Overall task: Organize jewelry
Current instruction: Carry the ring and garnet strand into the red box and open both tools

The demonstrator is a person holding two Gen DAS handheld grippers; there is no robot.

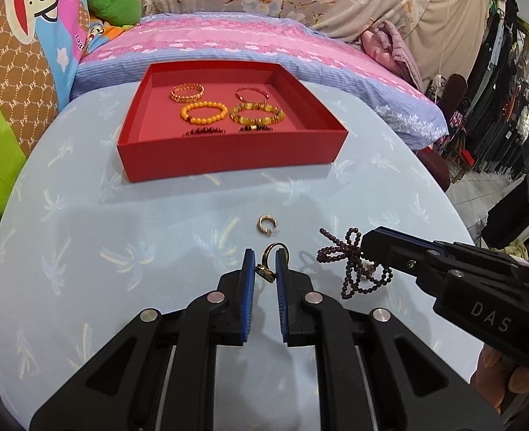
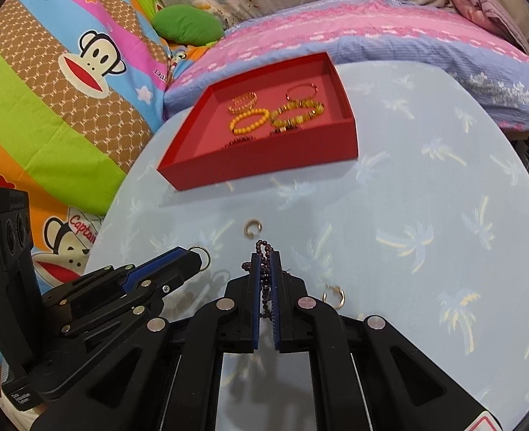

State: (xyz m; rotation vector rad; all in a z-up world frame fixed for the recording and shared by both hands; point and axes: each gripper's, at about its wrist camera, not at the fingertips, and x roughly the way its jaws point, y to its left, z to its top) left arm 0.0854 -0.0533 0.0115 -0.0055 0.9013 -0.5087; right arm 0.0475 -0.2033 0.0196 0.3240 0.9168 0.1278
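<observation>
Red tray (image 1: 228, 160) on pale-blue palm-print cloth (image 1: 120, 251); yellow beads (image 1: 204, 112) inside it; dark purple beads (image 1: 350, 265) nearer.

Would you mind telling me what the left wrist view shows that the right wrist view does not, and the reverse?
Only the left wrist view shows the clothes rack and the gold charm on the ring between the left gripper's fingers. Only the right wrist view shows a second loose ring beside the right gripper, shut on the purple bead strand. Both show the red tray of bracelets and another loose ring.
</observation>
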